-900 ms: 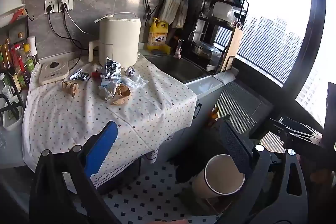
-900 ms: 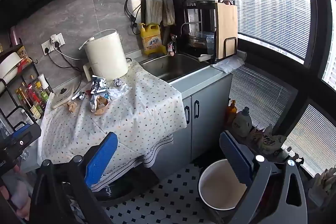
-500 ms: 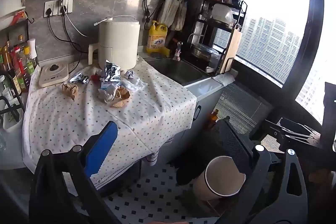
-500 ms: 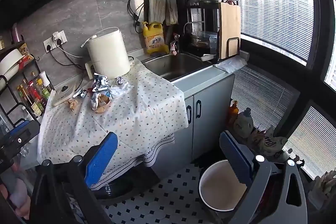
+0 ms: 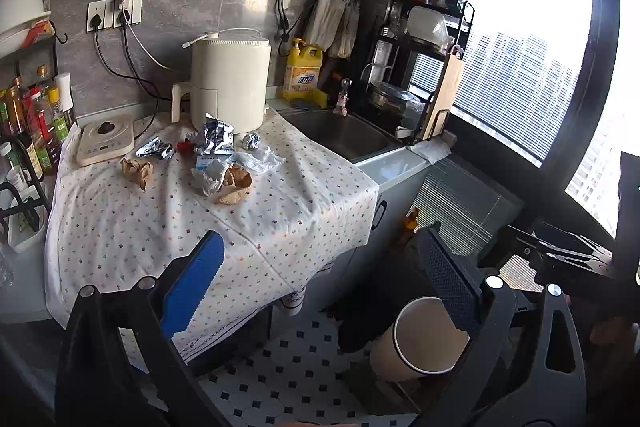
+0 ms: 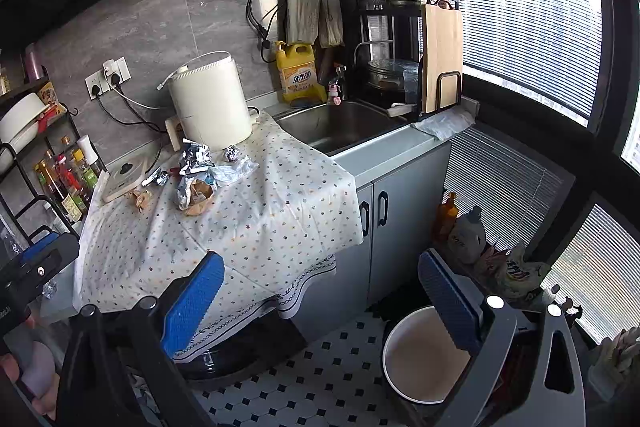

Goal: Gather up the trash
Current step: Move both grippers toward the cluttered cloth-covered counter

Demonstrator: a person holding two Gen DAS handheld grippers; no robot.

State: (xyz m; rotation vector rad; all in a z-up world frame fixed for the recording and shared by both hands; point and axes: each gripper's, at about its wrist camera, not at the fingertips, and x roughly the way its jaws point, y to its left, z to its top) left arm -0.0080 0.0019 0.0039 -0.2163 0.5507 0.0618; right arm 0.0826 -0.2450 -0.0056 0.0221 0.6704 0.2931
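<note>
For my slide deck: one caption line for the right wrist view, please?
Open right gripper faces crumpled trash on the tablecloth, bin on the floor below.

table [image 5: 120, 227]: draped in dotted cloth [image 5: 280, 203]
on cloth: crumpled foil [image 5: 214, 139], brown paper wads [image 5: 138, 171], cream appliance [image 5: 228, 87]
floor [image 5: 288, 379]: tiled, paper bin [image 5: 420, 343] standing

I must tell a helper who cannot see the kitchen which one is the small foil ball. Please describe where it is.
Find the tall cream appliance on the dotted tablecloth. The foil ball lies at its base, on the sink side. Unlike the loose, torn foil wrappers nearby, it is tightly rolled, round and stands alone.
</note>
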